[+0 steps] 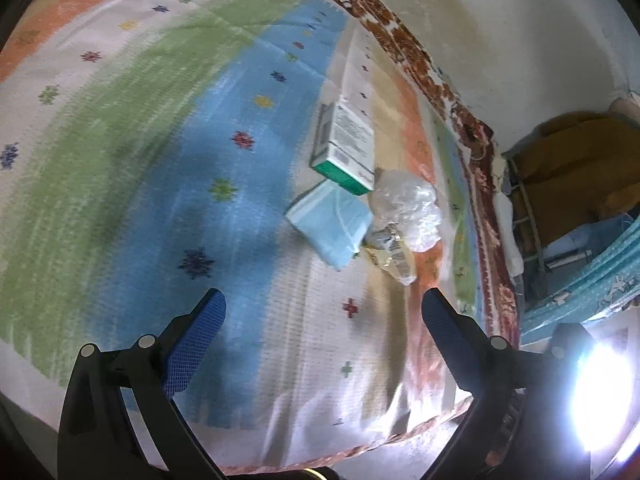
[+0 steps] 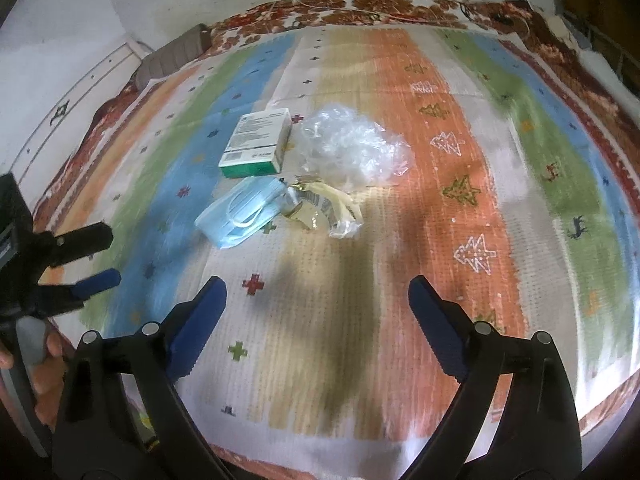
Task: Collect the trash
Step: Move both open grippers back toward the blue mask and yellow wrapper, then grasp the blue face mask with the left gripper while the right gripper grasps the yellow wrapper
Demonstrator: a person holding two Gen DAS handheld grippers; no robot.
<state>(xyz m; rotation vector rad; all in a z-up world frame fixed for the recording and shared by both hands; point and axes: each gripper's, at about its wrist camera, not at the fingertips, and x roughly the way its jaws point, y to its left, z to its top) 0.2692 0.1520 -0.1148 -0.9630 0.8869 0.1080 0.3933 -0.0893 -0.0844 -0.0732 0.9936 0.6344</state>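
A green-and-white box [image 2: 258, 142] lies flat beside crumpled clear plastic [image 2: 354, 146]. Just below lie a blue mask [image 2: 240, 212] and a torn wrapper [image 2: 324, 210].

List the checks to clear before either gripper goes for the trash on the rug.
1. Right gripper open, nothing between its fingers: ok.
2. Left gripper open and empty: ok.
3. Trash in view of both cameras, box, mask, clear plastic, wrapper: ok.
4. Pieces apart enough to take one alone: not ok, they lie bunched and touching.
5. Rug bare between the grippers and the pile: ok.
6. Bin or bag to drop trash into: cannot tell, none in view.
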